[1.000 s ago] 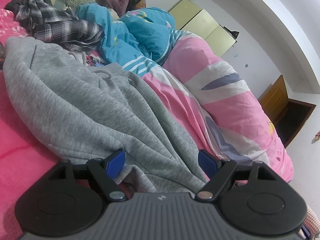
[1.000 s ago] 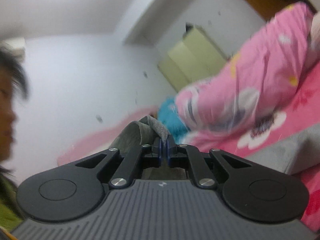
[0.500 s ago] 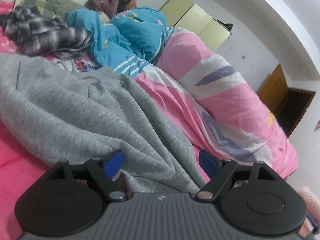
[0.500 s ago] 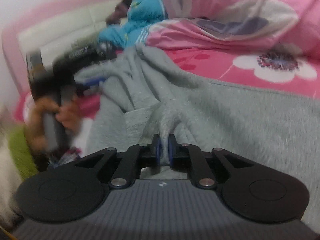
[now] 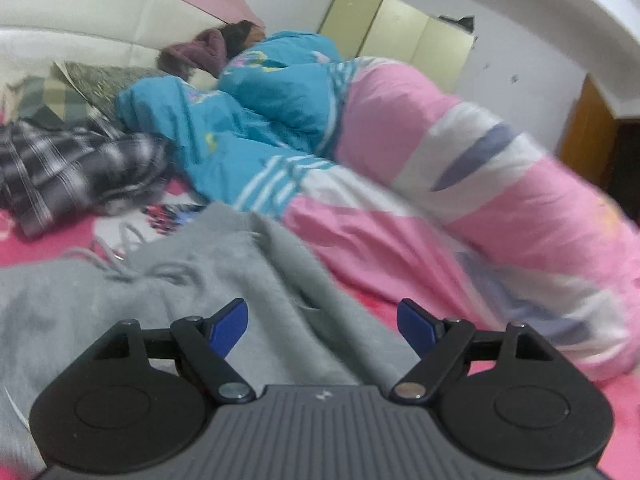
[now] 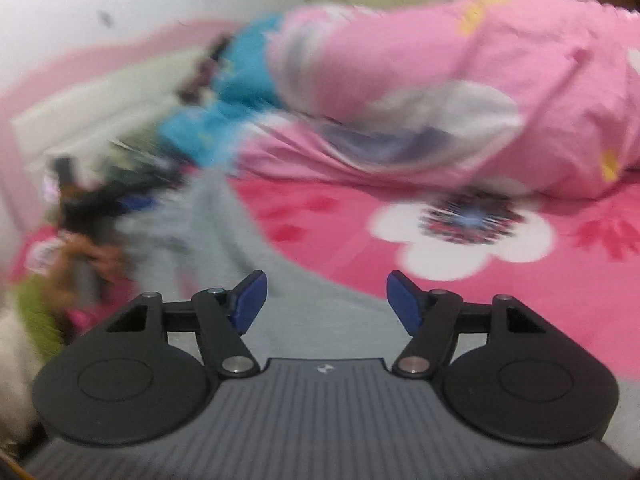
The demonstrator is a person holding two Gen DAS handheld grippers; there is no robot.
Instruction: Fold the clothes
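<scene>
A grey sweatshirt with drawstrings lies spread on the pink flowered bedsheet. My left gripper hovers open just above the grey cloth, its blue pads apart with nothing pressed between them. In the blurred right wrist view the same grey garment stretches away under my right gripper. Its jaws are opening and the cloth lies below them, not pinched. The left gripper and the hand holding it show far left there as a dark blur.
A pink and white quilt is heaped along the right. A person under a blue quilt lies at the headboard. A plaid shirt is bunched at the far left. Yellow-green cupboards stand against the back wall.
My right gripper swung down from the wall to the bed, then let go of the grey fold it pinched and opened. The left gripper lifted and turned, staying open.
</scene>
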